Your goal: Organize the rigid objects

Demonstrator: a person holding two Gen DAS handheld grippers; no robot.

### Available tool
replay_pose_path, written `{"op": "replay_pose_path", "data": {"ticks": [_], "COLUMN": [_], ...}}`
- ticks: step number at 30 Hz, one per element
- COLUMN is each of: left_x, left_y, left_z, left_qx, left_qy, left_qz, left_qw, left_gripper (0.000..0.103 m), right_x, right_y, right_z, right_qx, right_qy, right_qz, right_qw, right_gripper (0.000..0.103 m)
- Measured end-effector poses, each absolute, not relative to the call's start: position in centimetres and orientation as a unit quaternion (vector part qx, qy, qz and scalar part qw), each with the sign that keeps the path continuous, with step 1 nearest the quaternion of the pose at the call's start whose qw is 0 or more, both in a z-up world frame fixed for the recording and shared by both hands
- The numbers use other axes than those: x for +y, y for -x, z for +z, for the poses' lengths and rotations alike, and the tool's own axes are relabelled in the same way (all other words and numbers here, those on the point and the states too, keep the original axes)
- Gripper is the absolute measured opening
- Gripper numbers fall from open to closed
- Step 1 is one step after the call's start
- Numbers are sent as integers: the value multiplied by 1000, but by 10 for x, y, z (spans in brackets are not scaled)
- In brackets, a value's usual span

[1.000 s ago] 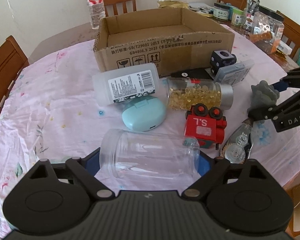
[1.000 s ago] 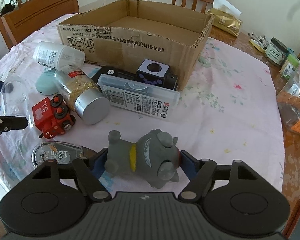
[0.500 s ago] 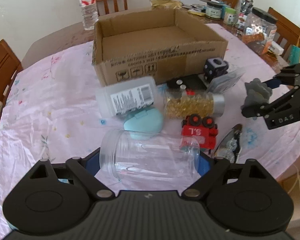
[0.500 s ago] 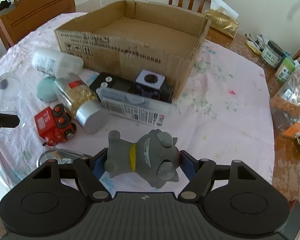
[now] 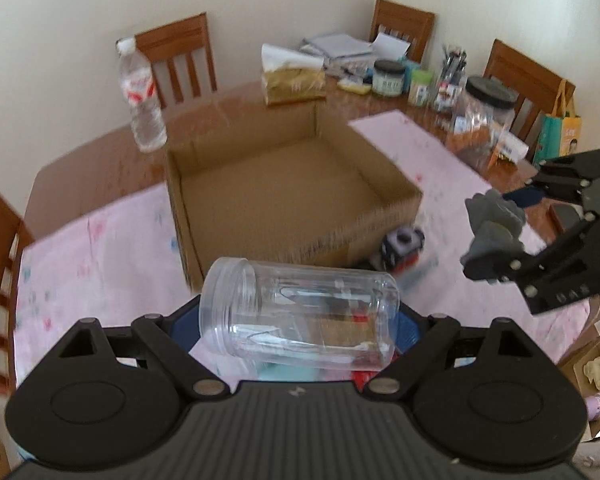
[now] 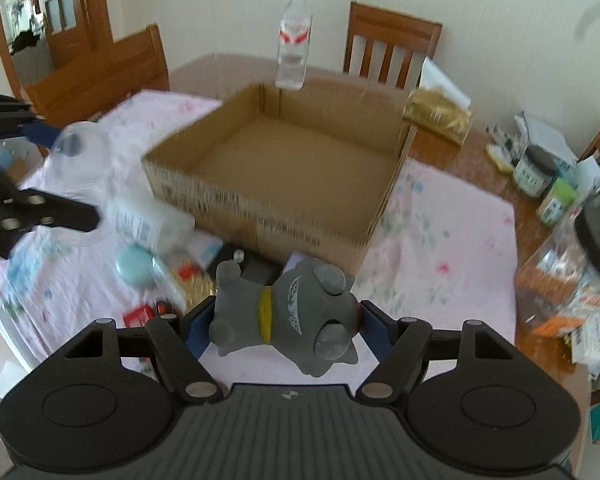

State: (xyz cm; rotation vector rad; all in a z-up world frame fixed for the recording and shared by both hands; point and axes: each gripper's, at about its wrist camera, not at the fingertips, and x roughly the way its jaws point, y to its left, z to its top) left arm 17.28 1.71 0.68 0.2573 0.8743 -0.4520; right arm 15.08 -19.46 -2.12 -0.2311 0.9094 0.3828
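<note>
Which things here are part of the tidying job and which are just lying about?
Job:
- clear plastic jar, held in left gripper
- grey toy cat with yellow collar, held in right gripper
- open brown cardboard box

Lying about:
- clear water bottle
- gold tissue pack
- black-lidded jar

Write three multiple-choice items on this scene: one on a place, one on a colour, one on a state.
1. Where is the water bottle?
A. inside the box
B. beyond the cardboard box's far wall
C. lying on the pink cloth

2. What colour is the collar on the grey cat figure?
A. yellow
B. blue
C. white

3. What is the state of the clear jar?
A. upright on the table
B. capped with a black lid
C. lidless, held sideways in the left gripper

Key: 1 B, it stands behind the box; 2 A, a yellow band circles the neck; 3 C, its open mouth faces left between the pads.
</note>
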Motion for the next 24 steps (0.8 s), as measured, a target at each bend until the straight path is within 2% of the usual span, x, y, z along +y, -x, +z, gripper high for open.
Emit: {"op": "replay_pose_path", "data": {"ticks": [9, 19, 24], "left_x": [7, -2, 2], "left_y": [-248, -335, -359], "left_z": [12, -9, -20], "left_qx": [395, 389, 379], "left_qy": [-152, -155, -132], "left_qz": [-230, -224, -196], "left_qw": [876, 880, 895], "left_gripper": [91, 91, 98], "right_x": [-186, -172, -167], "right_y": [-181, -215, -229], "right_z": [3, 6, 4], "right_qx": [406, 415, 424], "right_qy": [92, 82, 80], "right_qz": [147, 118, 107], "right_qw": [897, 898, 896], "right_gripper": [78, 78, 78]}}
